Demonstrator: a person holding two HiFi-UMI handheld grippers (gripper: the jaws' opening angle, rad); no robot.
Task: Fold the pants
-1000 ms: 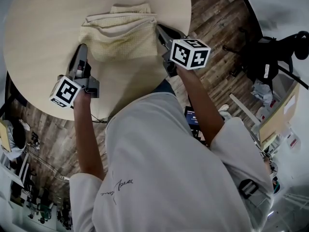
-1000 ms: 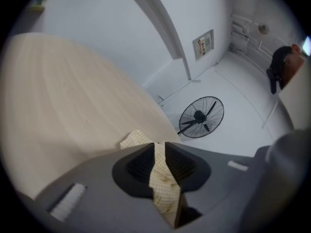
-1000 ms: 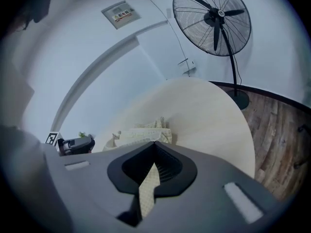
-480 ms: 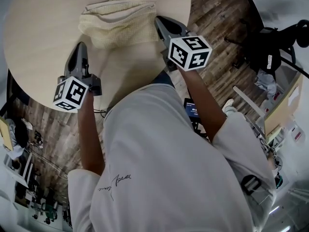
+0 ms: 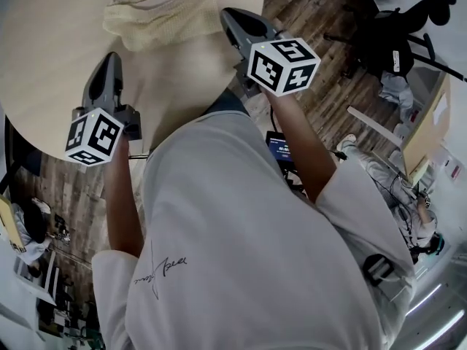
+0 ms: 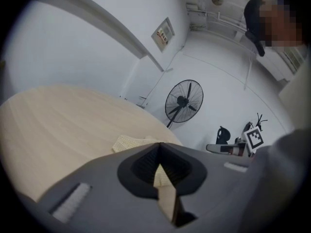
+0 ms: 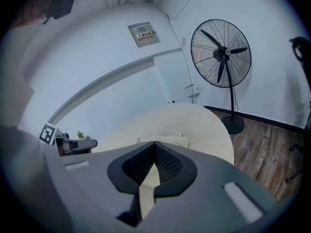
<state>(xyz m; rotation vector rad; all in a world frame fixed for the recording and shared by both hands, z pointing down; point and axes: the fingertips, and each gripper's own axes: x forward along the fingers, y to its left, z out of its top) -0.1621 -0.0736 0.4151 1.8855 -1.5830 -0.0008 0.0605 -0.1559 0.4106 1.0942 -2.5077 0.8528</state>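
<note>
The pale yellow pants (image 5: 160, 9) lie folded in a compact stack on the round light-wood table (image 5: 44, 49). My left gripper (image 5: 111, 57) hangs above the table, short of the stack and to its left. Its jaws have just been closing; the tips now meet with nothing between them. My right gripper (image 5: 228, 14) is off the stack's right side, shut and empty. The pants (image 6: 127, 142) show just beyond the left gripper (image 6: 158, 144) in its own view. In the right gripper view the pants (image 7: 171, 141) lie past the right gripper (image 7: 154, 142).
The table's near edge lies just below both grippers, with wood floor (image 5: 314, 20) beyond it on the right. A black stand (image 5: 387, 39) and loose clutter sit on that floor. A pedestal fan (image 7: 221, 52) stands by the white wall behind the table.
Both grippers have lifted and drawn back from the folded pants toward the person. The left gripper has rolled. The pants stay folded on the table.
</note>
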